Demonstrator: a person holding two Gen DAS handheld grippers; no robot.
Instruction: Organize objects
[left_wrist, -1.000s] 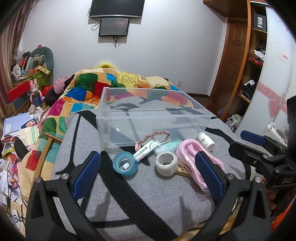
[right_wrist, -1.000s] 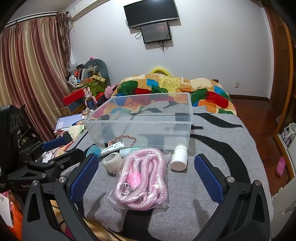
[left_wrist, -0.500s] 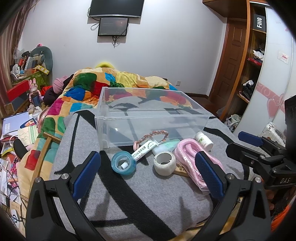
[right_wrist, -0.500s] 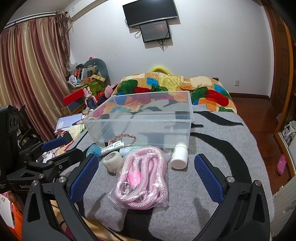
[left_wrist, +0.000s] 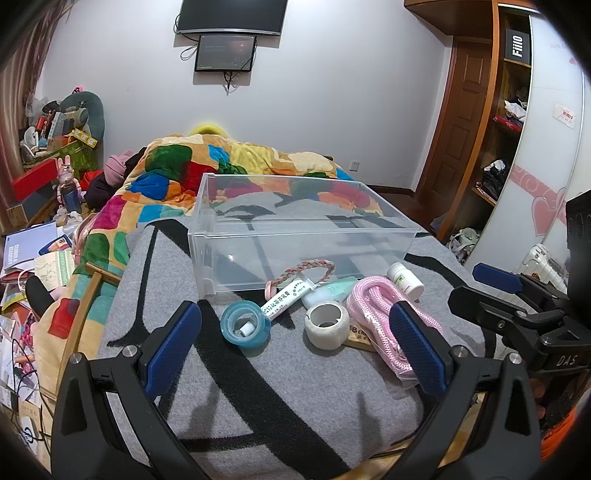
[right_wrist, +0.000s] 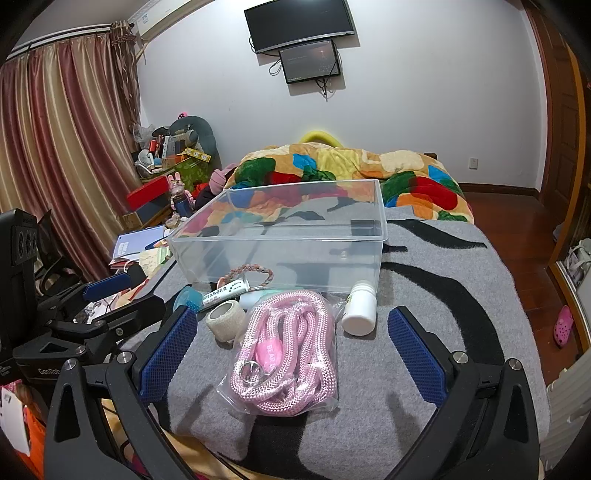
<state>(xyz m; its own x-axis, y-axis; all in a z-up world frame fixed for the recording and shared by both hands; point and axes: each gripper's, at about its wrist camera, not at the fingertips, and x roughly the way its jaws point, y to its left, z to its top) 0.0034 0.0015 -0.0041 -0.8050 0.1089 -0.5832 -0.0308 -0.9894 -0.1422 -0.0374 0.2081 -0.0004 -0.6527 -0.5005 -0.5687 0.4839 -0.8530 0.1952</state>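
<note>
Nothing has gone into the clear plastic bin (left_wrist: 295, 236) yet — it sits empty on the grey blanket (left_wrist: 258, 387), toward the middle of the bed, and every loose item lies in a row along its near wall. Going left to right in the left wrist view: a blue tape roll (left_wrist: 245, 326) nearest the blanket's left edge, a white tube with green print (left_wrist: 286, 299) touching it, a braided pink bracelet (left_wrist: 301, 269) against the bin wall, a pale green bottle (left_wrist: 327, 293), a beige bandage roll (left_wrist: 327, 325), a bagged pink rope (right_wrist: 284, 350) and a small white pill bottle (right_wrist: 360, 308) at the right end of the row. The left gripper (left_wrist: 295, 347) hangs above the blanket's near edge with its jaws spread wide and empty, facing the tape and bandage rolls. The right gripper (right_wrist: 291, 354) is likewise wide and holds nothing, its blue pads flanking the rope bag. By the look of it the sorting has not begun — all seven pieces remain to be lifted into the bin.
</note>
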